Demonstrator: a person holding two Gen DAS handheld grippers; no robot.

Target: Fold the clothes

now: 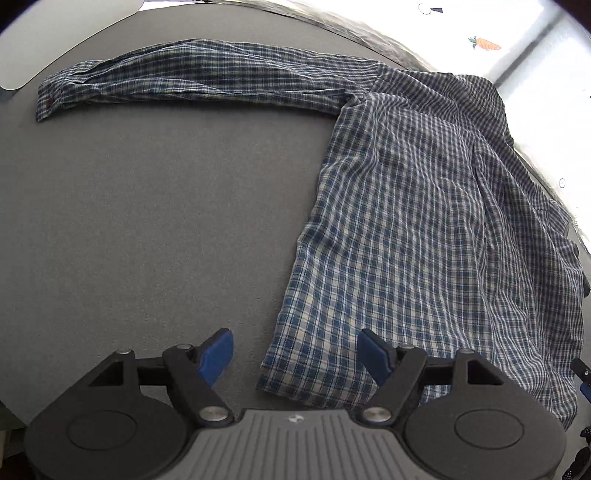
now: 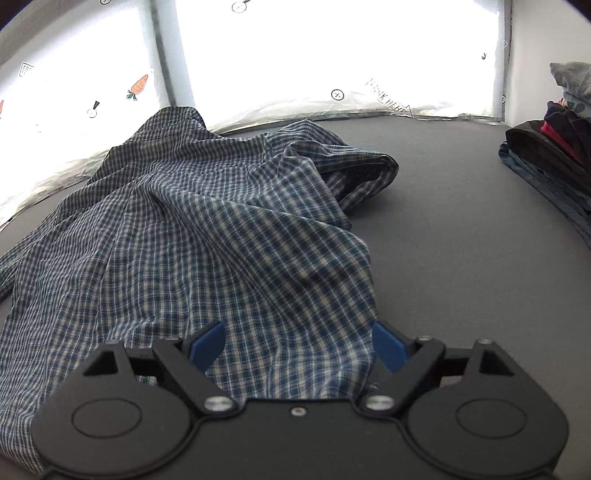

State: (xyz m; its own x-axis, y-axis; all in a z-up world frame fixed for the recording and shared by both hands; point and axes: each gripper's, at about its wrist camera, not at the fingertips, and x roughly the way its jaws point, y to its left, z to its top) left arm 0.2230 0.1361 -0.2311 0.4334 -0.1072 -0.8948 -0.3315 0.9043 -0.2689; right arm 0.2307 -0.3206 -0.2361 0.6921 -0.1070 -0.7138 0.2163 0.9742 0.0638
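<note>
A blue and white plaid shirt (image 1: 424, 229) lies spread on the grey table (image 1: 147, 221). One long sleeve (image 1: 192, 77) stretches out flat to the left at the far side. My left gripper (image 1: 295, 354) is open and empty, just above the shirt's near left hem corner. In the right wrist view the shirt (image 2: 207, 229) is rumpled, with its other sleeve (image 2: 354, 166) bunched at the far right. My right gripper (image 2: 299, 345) is open over the shirt's near right hem, with cloth lying between the blue fingers but not pinched.
A pile of folded dark clothes (image 2: 554, 147) sits at the table's right edge. A bright window with carrot stickers (image 2: 138, 86) runs behind the far table edge. A white object (image 1: 55, 33) lies at the table's far left.
</note>
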